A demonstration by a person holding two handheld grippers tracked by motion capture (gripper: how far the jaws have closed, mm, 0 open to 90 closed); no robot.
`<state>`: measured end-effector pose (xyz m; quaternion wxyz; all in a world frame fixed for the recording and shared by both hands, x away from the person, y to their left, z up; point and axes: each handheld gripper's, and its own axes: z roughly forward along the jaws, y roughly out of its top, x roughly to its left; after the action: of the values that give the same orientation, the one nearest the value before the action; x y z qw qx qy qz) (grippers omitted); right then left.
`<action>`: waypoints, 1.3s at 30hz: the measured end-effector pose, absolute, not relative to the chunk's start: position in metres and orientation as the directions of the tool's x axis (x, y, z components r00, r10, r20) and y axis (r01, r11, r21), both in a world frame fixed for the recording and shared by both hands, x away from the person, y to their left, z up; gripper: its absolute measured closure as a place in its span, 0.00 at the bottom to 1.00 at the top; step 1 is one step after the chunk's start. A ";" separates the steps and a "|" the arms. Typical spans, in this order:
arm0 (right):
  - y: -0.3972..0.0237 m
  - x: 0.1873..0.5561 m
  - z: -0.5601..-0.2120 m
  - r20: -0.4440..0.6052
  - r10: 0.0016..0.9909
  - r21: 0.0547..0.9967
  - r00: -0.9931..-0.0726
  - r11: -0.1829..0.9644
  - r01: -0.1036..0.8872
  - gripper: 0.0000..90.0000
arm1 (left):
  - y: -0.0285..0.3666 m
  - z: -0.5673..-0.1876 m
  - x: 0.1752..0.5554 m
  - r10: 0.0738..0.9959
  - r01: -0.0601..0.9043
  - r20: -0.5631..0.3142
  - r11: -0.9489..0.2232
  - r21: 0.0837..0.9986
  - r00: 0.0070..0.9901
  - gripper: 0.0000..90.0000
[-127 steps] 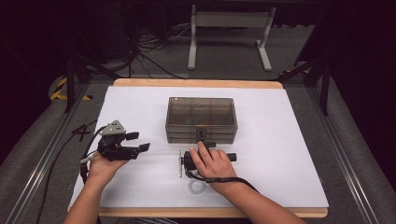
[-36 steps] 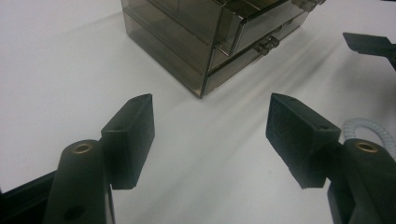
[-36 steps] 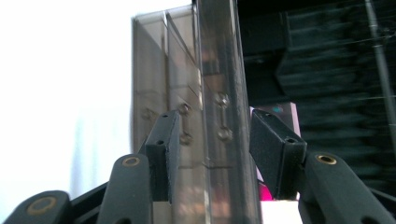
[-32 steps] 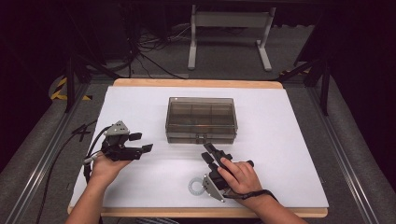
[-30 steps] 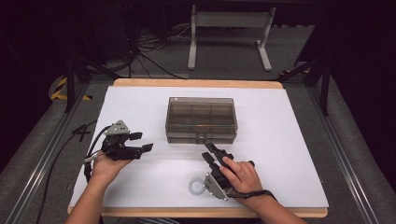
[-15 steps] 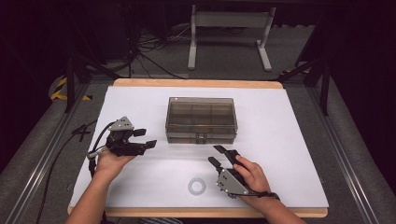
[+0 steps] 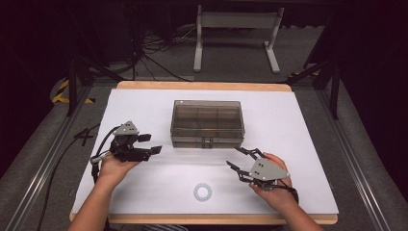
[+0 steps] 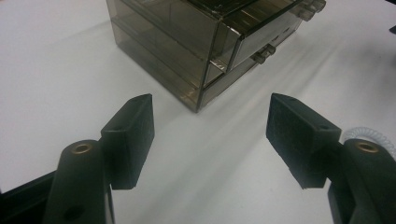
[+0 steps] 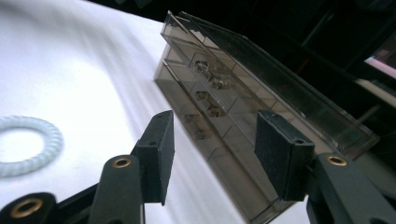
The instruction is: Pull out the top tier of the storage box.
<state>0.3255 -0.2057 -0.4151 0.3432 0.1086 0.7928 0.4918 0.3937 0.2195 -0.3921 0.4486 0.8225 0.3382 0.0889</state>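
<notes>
The white coiled ring is seen lying free on the white table, in front of the smoky drawer box, between the spread, empty left gripper and right gripper, whose jaws have just been opening. Dark floor and cables are seen behind the box.

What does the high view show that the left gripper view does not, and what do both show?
High view alone: both hands, the right gripper with open fingers, and the wooden table edge.
Left gripper view alone: the drawer knobs on the smoky drawer box, seen close.
Both: the box, the white coiled ring, the white table cover and the open left gripper.
</notes>
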 end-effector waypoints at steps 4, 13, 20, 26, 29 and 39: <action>-0.220 0.329 -0.413 -0.353 0.497 0.886 -0.792 0.450 -0.113 0.55 | 0.222 -0.392 0.392 0.641 0.481 -0.159 -0.366 0.796 0.751 0.37; -0.239 0.340 -0.402 -0.107 0.452 0.941 -0.886 0.335 0.057 0.62 | 0.227 -0.394 0.389 0.655 0.502 -0.167 -0.364 0.784 0.737 0.37; -0.251 0.347 -0.387 0.000 0.405 0.947 -0.914 0.294 0.130 0.67 | 0.228 -0.395 0.388 0.659 0.505 -0.168 -0.362 0.783 0.733 0.37; -0.254 0.351 -0.374 0.079 0.361 0.940 -0.929 0.284 0.191 0.67 | 0.227 -0.394 0.387 0.658 0.505 -0.169 -0.363 0.783 0.734 0.37; -0.254 0.354 -0.366 0.094 0.359 0.931 -0.929 0.298 0.209 0.65 | 0.227 -0.394 0.387 0.657 0.505 -0.168 -0.366 0.781 0.735 0.37; -0.251 0.360 -0.349 0.050 0.355 0.912 -0.933 0.365 0.188 0.62 | 0.227 -0.394 0.387 0.657 0.503 -0.168 -0.362 0.785 0.735 0.37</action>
<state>0.3595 -0.2508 -0.3489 0.0775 0.1652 0.8226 0.5386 0.3869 0.2270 -0.3943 0.4405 0.8207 0.3533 0.0872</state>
